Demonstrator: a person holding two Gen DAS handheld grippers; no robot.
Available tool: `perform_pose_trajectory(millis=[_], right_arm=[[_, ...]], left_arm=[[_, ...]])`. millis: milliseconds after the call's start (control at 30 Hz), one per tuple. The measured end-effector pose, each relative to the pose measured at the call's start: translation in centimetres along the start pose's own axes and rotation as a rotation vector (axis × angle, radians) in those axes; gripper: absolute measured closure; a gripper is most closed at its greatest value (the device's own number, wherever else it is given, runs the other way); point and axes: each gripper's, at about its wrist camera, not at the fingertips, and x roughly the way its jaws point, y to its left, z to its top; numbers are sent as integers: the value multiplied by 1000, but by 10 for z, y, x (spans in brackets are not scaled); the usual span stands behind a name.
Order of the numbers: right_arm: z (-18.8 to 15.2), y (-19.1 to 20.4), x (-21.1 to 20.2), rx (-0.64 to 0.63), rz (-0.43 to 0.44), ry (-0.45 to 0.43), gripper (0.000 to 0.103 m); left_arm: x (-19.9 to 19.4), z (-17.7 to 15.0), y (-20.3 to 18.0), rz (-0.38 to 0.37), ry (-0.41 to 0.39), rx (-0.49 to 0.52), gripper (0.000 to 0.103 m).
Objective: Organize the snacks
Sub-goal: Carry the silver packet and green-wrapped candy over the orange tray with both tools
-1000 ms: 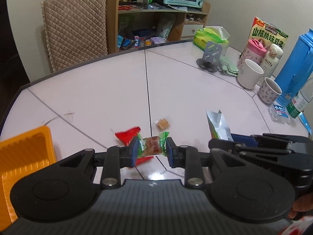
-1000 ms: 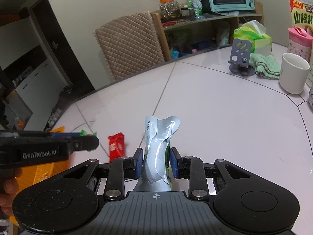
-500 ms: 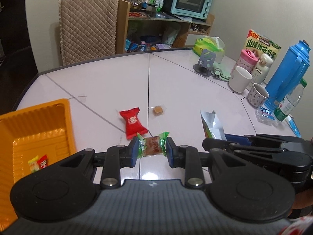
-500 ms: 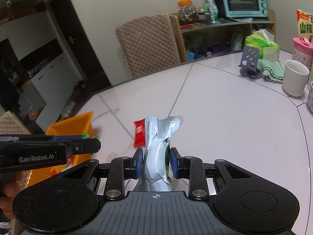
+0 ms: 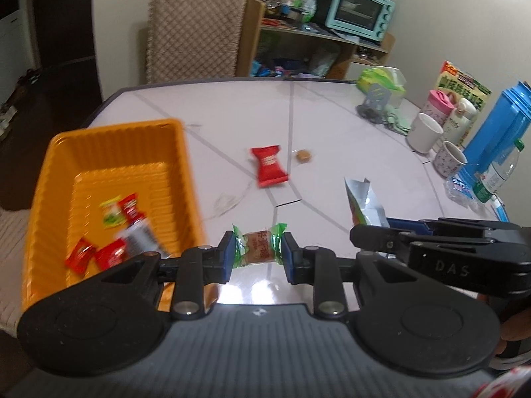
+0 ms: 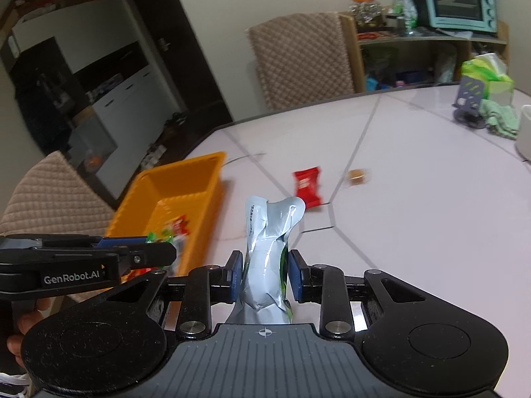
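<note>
My left gripper (image 5: 255,252) is shut on a green-ended wrapped candy (image 5: 257,245), held above the table just right of the orange basket (image 5: 113,146). The basket holds several small red and green snack packets (image 5: 119,209). My right gripper (image 6: 264,273) is shut on a crumpled silver snack bag (image 6: 268,252), also seen in the left wrist view (image 5: 361,202). A red snack packet (image 5: 268,165) and a small brown candy (image 5: 303,156) lie on the white table (image 5: 332,126). In the right wrist view the left gripper (image 6: 159,248) is at the basket (image 6: 186,179).
At the table's right edge stand a white mug (image 5: 424,132), a patterned cup (image 5: 449,159), a pink bottle (image 5: 438,106), a blue thermos (image 5: 497,132) and a water bottle (image 5: 494,175). A phone stand (image 5: 375,102) and tissue pack (image 5: 385,79) sit farther back. A padded chair (image 5: 192,30) stands behind.
Both grippers have risen and swung left with their snacks still held. The orange basket has come fully into view beside the left gripper.
</note>
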Motion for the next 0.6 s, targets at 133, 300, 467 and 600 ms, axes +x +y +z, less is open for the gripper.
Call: perform_pose_trajectory(millis=[133, 300, 467, 600], right_arm=[[-2, 18, 7, -21, 43, 23, 73], [0, 42, 21, -44, 95, 46, 73], [6, 64, 39, -56, 146, 68, 73], [13, 79, 57, -56, 176, 80, 73]], left_arm=[[-13, -10, 20, 40, 1, -40, 77], [-28, -16, 45, 85, -11, -76, 77], [-36, -16, 68, 124, -19, -104, 77], [-37, -10, 87, 156, -21, -115, 77]])
